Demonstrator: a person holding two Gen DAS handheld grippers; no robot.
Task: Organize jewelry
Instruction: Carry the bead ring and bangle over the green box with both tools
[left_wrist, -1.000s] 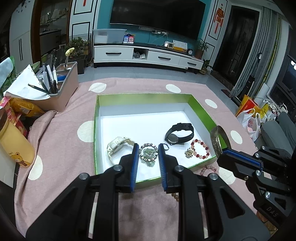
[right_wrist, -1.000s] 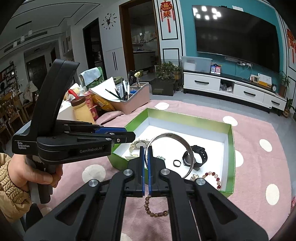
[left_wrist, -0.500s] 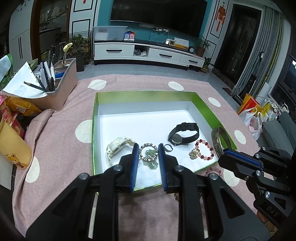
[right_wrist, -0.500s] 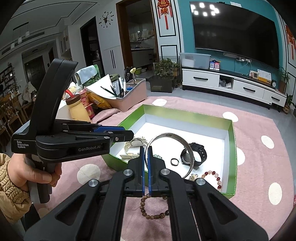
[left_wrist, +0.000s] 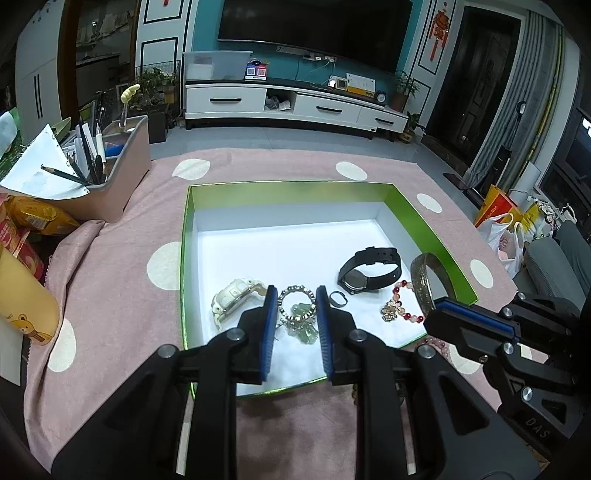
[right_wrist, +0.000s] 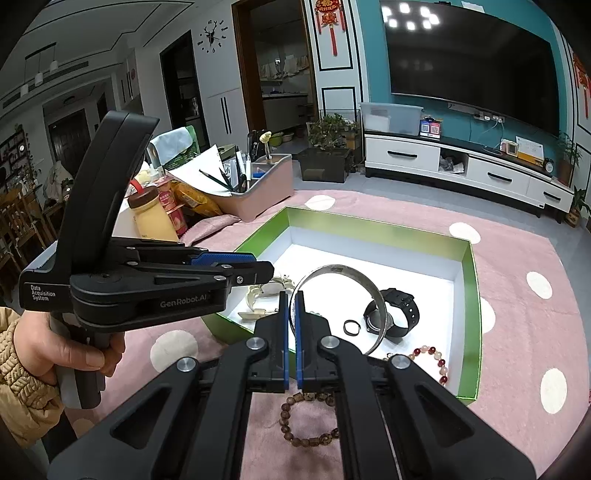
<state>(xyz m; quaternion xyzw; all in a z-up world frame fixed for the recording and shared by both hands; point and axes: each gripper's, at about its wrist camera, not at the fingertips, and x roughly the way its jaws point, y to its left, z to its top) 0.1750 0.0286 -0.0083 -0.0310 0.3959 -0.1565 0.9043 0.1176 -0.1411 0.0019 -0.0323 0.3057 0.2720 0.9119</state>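
Observation:
A green box (left_wrist: 424, 225) with a white floor lies on the pink cloth; it also shows in the right wrist view (right_wrist: 373, 229). In it lie a cream watch (left_wrist: 232, 297), a bead bracelet with green charms (left_wrist: 299, 314), a small dark ring (left_wrist: 337, 298), a black watch (left_wrist: 369, 271) and a red bead bracelet (left_wrist: 400, 306). My right gripper (right_wrist: 290, 306) is shut on a silver bangle (right_wrist: 343, 271) and holds it above the box's near right corner; the bangle also shows in the left wrist view (left_wrist: 421, 280). My left gripper (left_wrist: 295, 310) is open and empty, above the green-charm bracelet.
A brown wooden bead bracelet (right_wrist: 306, 421) lies on the cloth outside the box's near edge. A pink pen caddy (left_wrist: 110, 177), snack packets (left_wrist: 33, 218) and a yellow bottle (right_wrist: 153, 218) stand at the left. The cloth ends at the far edge before the floor.
Both grippers have pulled back and up a little, so the box looks farther away. The bangle stays in the right gripper; the left jaws keep the same gap.

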